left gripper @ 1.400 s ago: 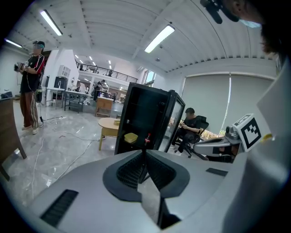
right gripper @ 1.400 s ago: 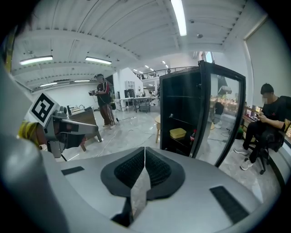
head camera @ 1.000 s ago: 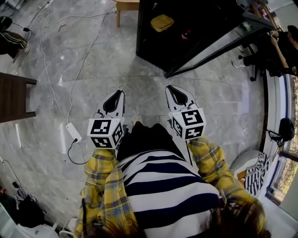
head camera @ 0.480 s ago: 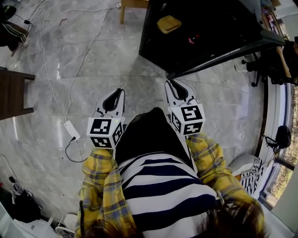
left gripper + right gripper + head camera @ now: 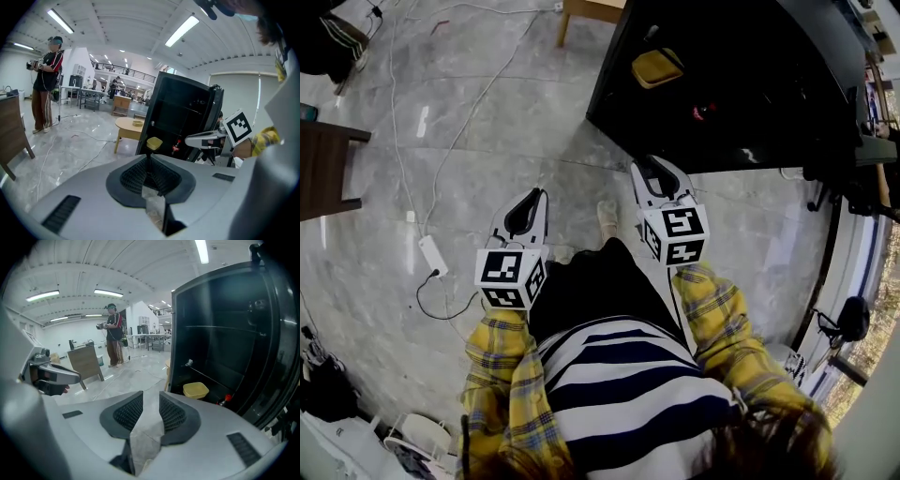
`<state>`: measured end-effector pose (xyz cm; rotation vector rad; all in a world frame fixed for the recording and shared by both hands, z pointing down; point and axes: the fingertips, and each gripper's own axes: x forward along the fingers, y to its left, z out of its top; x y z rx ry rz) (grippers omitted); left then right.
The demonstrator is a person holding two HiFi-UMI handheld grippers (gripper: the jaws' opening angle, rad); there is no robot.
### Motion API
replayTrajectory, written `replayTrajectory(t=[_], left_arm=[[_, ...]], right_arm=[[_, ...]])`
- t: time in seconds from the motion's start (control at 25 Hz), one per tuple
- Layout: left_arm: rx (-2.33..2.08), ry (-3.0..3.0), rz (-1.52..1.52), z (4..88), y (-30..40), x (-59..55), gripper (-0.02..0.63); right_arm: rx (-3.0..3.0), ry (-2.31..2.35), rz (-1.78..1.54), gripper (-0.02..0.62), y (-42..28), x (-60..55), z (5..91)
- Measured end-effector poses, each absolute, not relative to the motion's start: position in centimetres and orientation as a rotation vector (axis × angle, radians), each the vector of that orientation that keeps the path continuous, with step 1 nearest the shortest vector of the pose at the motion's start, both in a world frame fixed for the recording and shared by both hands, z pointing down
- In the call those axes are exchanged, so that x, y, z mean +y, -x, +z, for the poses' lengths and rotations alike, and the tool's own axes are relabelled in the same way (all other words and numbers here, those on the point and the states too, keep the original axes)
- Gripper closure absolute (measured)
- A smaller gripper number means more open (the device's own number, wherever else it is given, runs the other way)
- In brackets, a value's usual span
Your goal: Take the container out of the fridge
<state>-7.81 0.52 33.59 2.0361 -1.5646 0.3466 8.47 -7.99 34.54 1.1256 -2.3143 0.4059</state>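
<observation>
Closing on the fridge point(image 5: 787, 84) — it sits nearer than a second ago — I see the yellow container point(image 5: 657, 67) inside, just ahead of my right claw point(image 5: 151, 401), slightly apart and empty, left claw point(image 5: 150, 157) pressed together — reach comes next.

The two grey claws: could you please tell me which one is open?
The right claw: a gap shows between its jaws, whereas the left claw is shut.
</observation>
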Motion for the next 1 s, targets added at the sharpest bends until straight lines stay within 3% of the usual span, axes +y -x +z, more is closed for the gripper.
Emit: replayTrajectory(t=[1.0], left_arm=[[-1.677, -1.815, 0.321, 43.7, 7.2, -9.8, 0.569]], right_arm=[[-2.122, -1.009, 0.173, 0.491, -8.9, -28.2, 47.4]])
